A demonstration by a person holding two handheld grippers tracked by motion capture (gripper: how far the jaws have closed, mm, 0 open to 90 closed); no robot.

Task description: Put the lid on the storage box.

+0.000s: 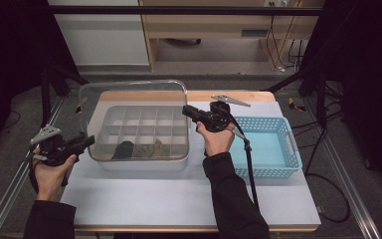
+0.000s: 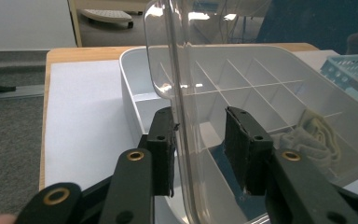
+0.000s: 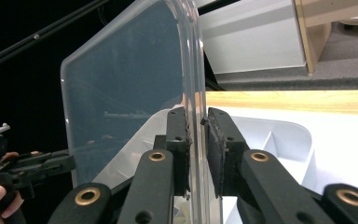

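Clear lid (image 1: 129,99) raised off the divided organizer box (image 1: 144,164)

Right tool (image 3: 196,128) pinches the lid's edge; left tool (image 2: 200,144) straddles it loosely; lid not yet set on the counter (image 1: 179,199).

Clear see-through plastic lid (image 1: 129,107), white gridded plastic organiser box (image 1: 146,130), light blue perforated plastic basket (image 1: 268,147), black grippers (image 1: 191,113), pale grey tabletop mat (image 1: 179,191), beige crumpled cloth (image 2: 314,133).

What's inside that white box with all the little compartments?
In the white divided plastic box, the front compartments hold a dark item and beige crumpled cloth. The rest look empty; the raised clear plastic lid blurs details.
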